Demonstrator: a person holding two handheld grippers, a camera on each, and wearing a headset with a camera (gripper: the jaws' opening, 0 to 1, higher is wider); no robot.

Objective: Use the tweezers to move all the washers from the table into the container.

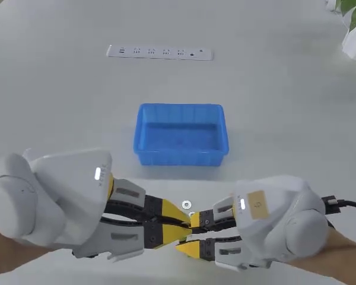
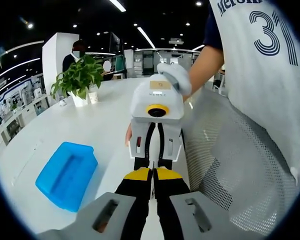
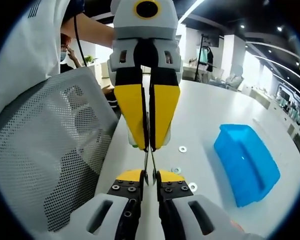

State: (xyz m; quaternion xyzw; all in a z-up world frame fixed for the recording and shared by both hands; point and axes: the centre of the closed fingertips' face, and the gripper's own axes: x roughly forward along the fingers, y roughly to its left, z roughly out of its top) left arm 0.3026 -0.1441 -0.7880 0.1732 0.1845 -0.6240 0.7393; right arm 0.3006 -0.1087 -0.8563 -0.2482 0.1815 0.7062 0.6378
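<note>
Left gripper (image 2: 153, 175): jaws drawn together, clamped on the tweezers (image 3: 147, 159), which run as a thin metal strip straight out from between the yellow tips.
Right gripper (image 3: 149, 177): nose to nose with the left one, its tips set close on either side of the tweezers' other end. The strip is too thin to tell whether they grip it or only bracket it.
Step in hand: by my reading, the tweezers are being settled in the jaws before any washer is picked.
How to do it well: keep one gripper firmly clamped until the other has a square, centred hold. Line the tweezers up along the jaws so they do not skew. Leave the working points free and clear of the pads, so that a squeeze will pinch them shut.
Washers (image 1: 186, 205): on the table (image 1: 273, 89), just beyond where the two sets of tips meet. Two lie close together in the head view, and the right gripper view shows three small rings just to one side of its jaws.
Container (image 1: 181, 157): blue, open-topped, farther out in the same direction. The washers lie between it and the tips, well apart from it.
Next reach: short and slightly forward, so little travel should be needed once the hold is sound.
</note>
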